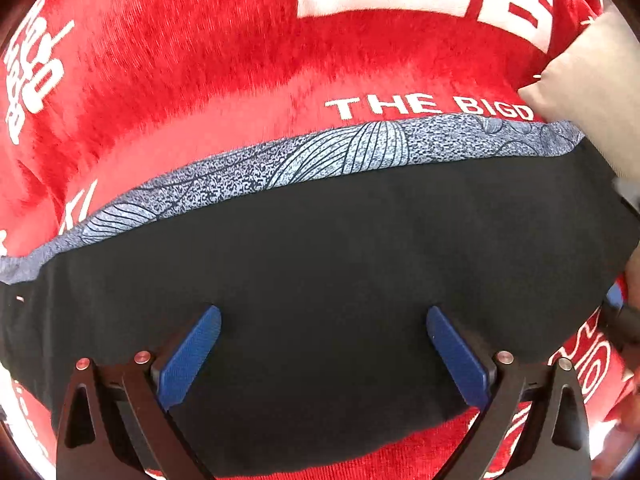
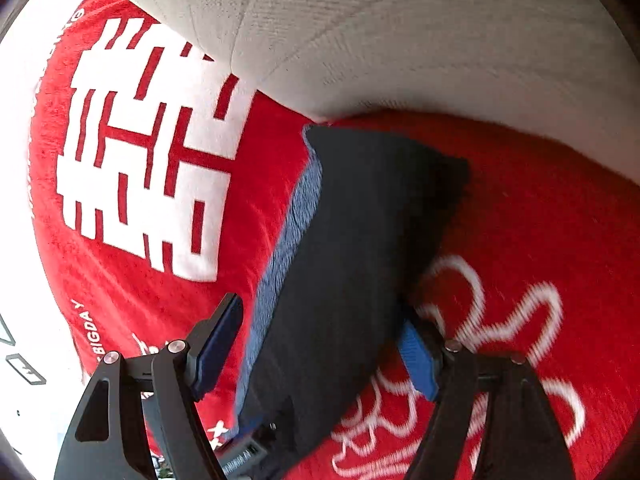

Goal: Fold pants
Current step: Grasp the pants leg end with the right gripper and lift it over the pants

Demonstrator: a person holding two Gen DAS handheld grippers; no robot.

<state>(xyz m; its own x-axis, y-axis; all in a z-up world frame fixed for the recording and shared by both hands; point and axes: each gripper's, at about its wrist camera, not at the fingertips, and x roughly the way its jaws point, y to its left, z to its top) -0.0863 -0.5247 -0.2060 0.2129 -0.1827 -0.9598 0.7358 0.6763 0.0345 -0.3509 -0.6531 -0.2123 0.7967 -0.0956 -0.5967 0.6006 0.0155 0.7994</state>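
Observation:
The pants [image 1: 320, 264] lie folded into a black band across a red blanket [image 1: 180, 72], with a blue-grey patterned layer [image 1: 320, 152] showing along the far edge. My left gripper [image 1: 323, 354] hovers over the black cloth, pointing steeply down, open, its blue pads [image 1: 188, 360] wide apart and nothing between them. In the right wrist view the same folded pants [image 2: 360, 260] run away from the camera. My right gripper [image 2: 320, 354] is open astride their near end. Its left pad [image 2: 220, 344] stands clear of the cloth, and its right pad [image 2: 418, 364] sits at the cloth's edge.
The red blanket [image 2: 540, 240] carries large white characters [image 2: 148, 152] and white lettering. A pale grey cushion [image 2: 400, 40] borders the blanket at the far side; its corner [image 1: 584, 80] reaches close to the end of the pants. A hand [image 1: 634, 276] shows at the right edge.

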